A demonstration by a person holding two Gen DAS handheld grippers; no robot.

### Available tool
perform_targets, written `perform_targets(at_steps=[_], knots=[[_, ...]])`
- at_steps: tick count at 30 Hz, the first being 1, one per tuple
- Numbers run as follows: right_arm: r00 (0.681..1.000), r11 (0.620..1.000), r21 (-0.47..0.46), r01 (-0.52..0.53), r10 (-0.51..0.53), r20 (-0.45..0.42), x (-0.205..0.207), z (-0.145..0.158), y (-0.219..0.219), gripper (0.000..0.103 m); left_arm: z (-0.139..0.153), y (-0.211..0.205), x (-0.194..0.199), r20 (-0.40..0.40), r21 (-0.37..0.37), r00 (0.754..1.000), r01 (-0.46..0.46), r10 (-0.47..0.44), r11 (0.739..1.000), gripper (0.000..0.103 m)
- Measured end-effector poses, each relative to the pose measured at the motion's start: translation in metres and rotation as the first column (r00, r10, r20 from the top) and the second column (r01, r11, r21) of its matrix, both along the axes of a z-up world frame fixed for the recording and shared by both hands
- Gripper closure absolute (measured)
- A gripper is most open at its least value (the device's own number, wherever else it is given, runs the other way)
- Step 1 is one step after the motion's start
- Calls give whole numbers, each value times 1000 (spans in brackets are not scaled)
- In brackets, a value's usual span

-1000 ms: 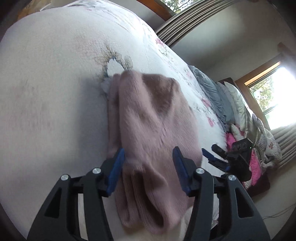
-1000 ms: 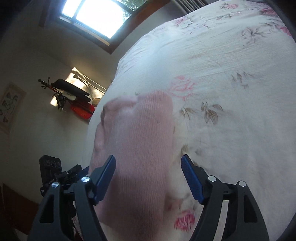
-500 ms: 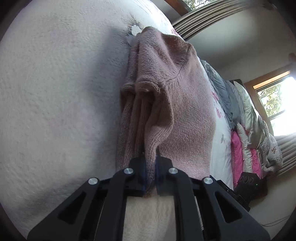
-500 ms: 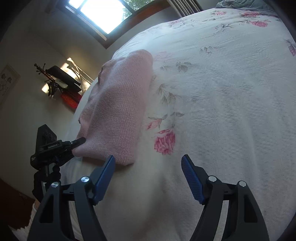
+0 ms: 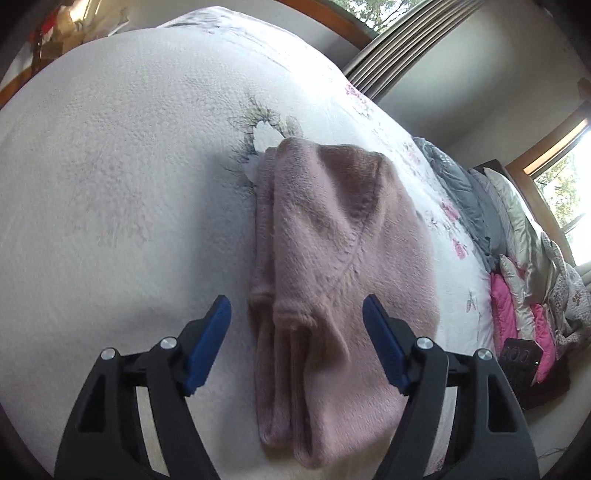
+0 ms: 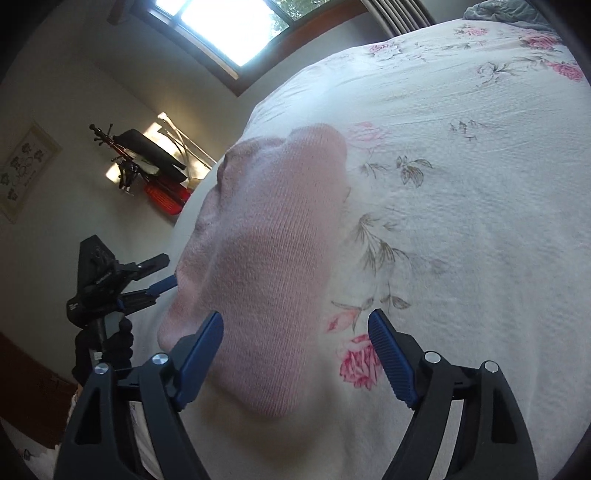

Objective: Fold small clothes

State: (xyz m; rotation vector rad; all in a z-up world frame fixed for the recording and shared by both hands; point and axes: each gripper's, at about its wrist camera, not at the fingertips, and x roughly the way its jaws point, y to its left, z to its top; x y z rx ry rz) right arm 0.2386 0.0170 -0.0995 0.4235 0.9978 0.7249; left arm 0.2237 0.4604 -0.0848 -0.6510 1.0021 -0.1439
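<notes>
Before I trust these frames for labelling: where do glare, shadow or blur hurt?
Left wrist: window blown out, shadow left of the pink knit garment, which is soft. Right wrist: window glares, garment blurred up close, bedspread print sharper.

A bed (image 5: 110,192) is carrying everything here; a white quilted bedspread (image 6: 461,206) with printed pink roses and grey leaves is covering it. A folded pink knit garment (image 5: 332,258) is lying flat on the bedspread, near the edge. Grey and pink pillows (image 5: 517,258) are piling at the far end.
</notes>
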Motion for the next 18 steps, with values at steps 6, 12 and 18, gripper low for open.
perform_targets(at_steps=[6,12,18], knots=[[999,998,32,-49,49,-3,35,-5,18,16,-33,11,34,-5,-137,999,48,-50,989,30],[994,991,103,-84,91,-63,65,-22,37,12,-40,-7,53,23,-161,984,180,-178,970,25],[977,970,217,-108,144,-159,84,-47,61,6,-41,-26,58,43,-106,966,258,-255,960,26]])
